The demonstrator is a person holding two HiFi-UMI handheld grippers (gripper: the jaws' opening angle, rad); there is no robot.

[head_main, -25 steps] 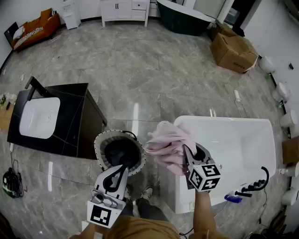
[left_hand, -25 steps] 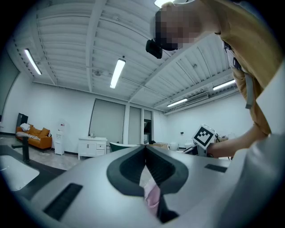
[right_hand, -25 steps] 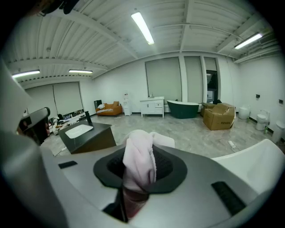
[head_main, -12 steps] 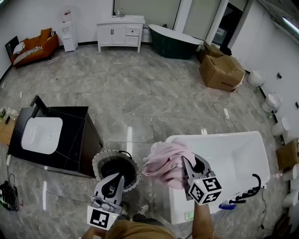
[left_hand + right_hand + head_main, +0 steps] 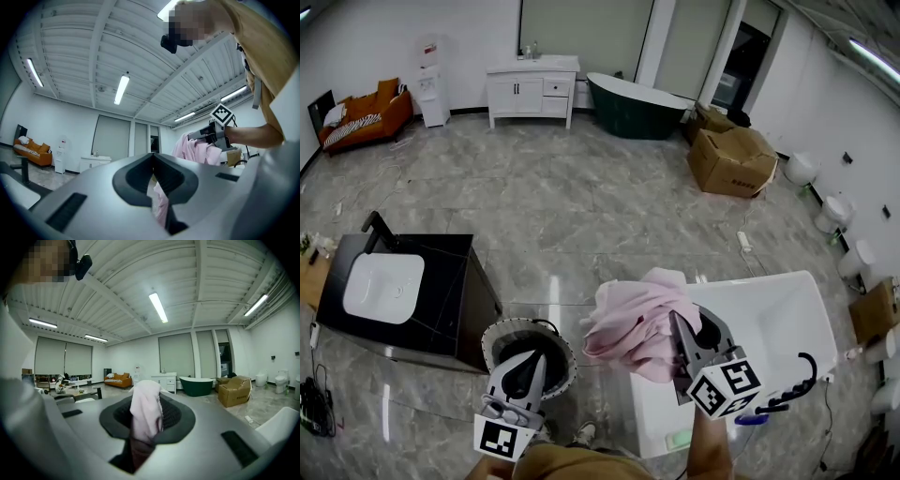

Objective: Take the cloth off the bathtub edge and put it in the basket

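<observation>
Two handheld grippers in view. Right gripper (image 5: 686, 323): jaws clamped on the pale pink cloth (image 5: 633, 323); its own view shows a fold of the cloth (image 5: 146, 411) pinched between the dark pads and standing up past them. The cloth hangs bunched from that gripper, over the left end of the white rectangular bathtub (image 5: 769, 319). We cannot tell whether its lowest folds touch the rim.

Left gripper (image 5: 530, 361): jaws together (image 5: 153, 164), nothing between them. It sits at the near side of the round black basket with a pale patterned rim (image 5: 492, 342), which stands on the grey marble floor just left of the tub. The cloth is right of the basket, not in it.

From the left gripper view we see the cloth (image 5: 197, 147) draped below the right gripper's marker cube.

Left of the basket: a black vanity unit (image 5: 455, 272) with a white sink.
</observation>
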